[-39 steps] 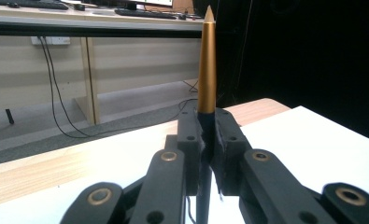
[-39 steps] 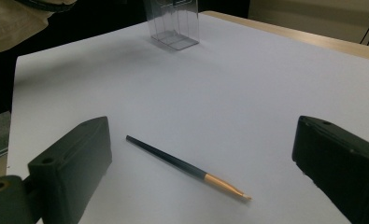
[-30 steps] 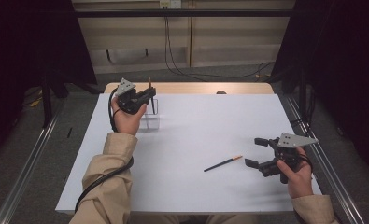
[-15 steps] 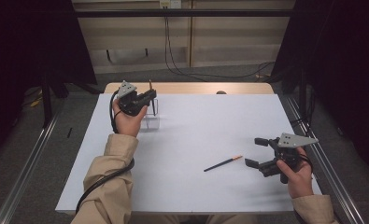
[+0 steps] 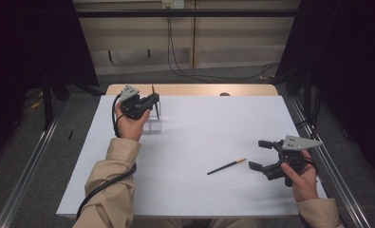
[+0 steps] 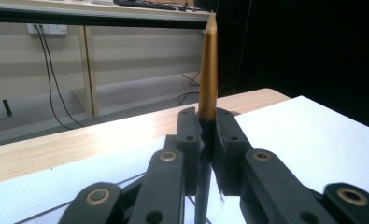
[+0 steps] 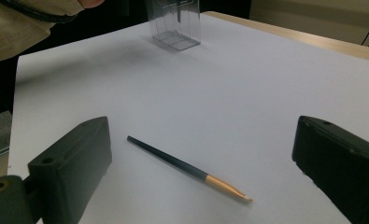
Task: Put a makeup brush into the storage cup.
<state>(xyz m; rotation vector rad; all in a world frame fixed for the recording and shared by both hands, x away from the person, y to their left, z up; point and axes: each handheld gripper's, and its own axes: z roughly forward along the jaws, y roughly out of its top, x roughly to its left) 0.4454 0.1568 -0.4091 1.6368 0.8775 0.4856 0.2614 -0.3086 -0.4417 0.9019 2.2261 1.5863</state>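
Grippers: two, one in each of the person's hands, at a table covered by one white sheet point(image 5: 194, 142).
Left gripper point(image 5: 152, 100): clenched on a pencil, held at the far left of the sheet, directly over a clear holder.
Right gripper point(image 5: 261, 155): released, jaws spread wide, near the sheet's right edge, just beside the loose pencil but not touching it.
Pencils: two, each dark with a gold end.
Held pencil point(image 6: 208, 70): upright between the left jaws, gold tip pointing up, dark shaft running down past the jaws.
Loose pencil point(image 7: 187, 168): flat on the sheet, between the open right jaws in the right gripper view, well apart from the holder.
Clear holder point(image 7: 175, 23): one, a transparent box standing near the far left of the sheet.
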